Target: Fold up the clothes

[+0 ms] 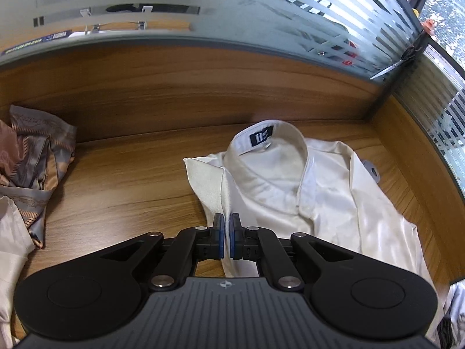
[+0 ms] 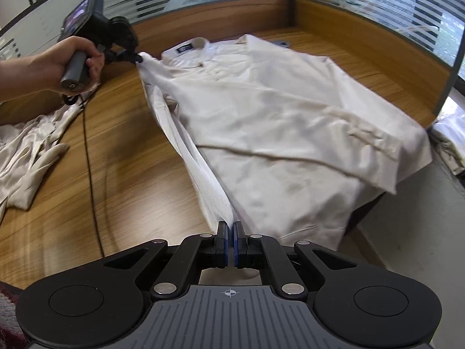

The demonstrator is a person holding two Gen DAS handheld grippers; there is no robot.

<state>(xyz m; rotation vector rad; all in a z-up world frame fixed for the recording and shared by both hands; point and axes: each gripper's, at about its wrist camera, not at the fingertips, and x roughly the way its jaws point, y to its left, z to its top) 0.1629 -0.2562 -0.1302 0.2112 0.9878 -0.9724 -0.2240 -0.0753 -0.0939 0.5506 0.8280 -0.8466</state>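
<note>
A cream satin collared shirt lies front up on the wooden desk, its dark neck label toward the far wall. My left gripper is shut on the shirt's left edge near the shoulder. In the right wrist view the left gripper pinches that shoulder corner and lifts it slightly, with a person's hand on its handle. My right gripper is shut on the same long side edge lower down, near the hem. The fabric between the two grippers is pulled taut into a raised fold.
A grey-brown patterned garment and another cream garment lie at the left. A black cable crosses the desk. Scissors hang on the frosted-glass partition. The shirt overhangs the desk's right edge, and more white cloth lies beyond it.
</note>
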